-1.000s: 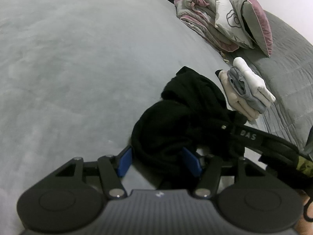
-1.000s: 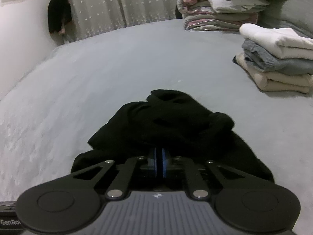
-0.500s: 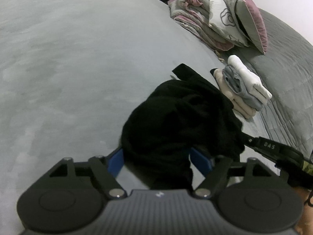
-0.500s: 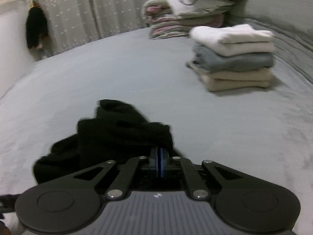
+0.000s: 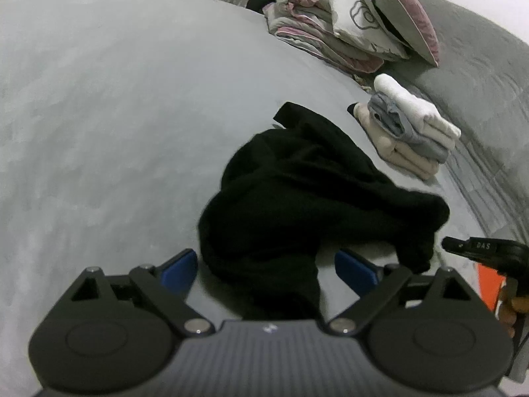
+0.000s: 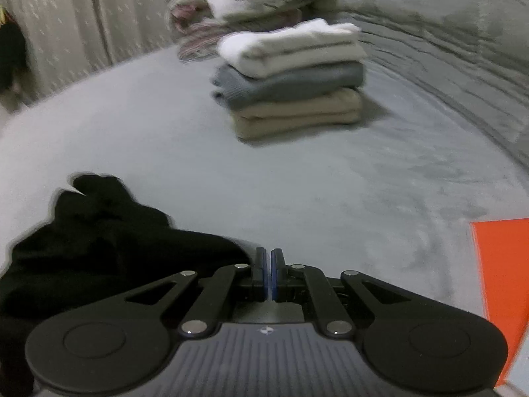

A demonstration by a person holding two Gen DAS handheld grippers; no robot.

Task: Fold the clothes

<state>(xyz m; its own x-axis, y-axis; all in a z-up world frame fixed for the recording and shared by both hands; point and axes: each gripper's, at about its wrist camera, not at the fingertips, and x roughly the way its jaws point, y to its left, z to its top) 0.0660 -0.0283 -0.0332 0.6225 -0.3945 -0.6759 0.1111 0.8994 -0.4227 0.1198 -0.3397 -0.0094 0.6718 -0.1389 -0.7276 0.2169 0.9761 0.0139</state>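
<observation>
A crumpled black garment (image 5: 307,192) lies on the grey bed (image 5: 99,115). My left gripper (image 5: 264,258) straddles its near end. The jaws are opening, and the blue pads (image 5: 180,264) stand off the cloth on both sides. In the left wrist view my right gripper (image 5: 446,243) comes in from the right edge, its tip just short of the garment's right lobe. In the right wrist view the right gripper (image 6: 267,254) is shut with nothing visible between its pads. The black garment (image 6: 99,231) lies to their left.
A stack of folded clothes (image 5: 410,132) in white, grey and beige sits beyond the garment (image 6: 291,79). Rolled bedding (image 5: 337,29) and a pillow (image 5: 406,10) lie farther back. An orange object (image 6: 499,297) is at the right edge. A curtain (image 6: 66,23) hangs behind the bed.
The left jaws have spread wide off the garment. The right gripper has drawn away to the right, out of the black cloth, and now faces the folded stack.
</observation>
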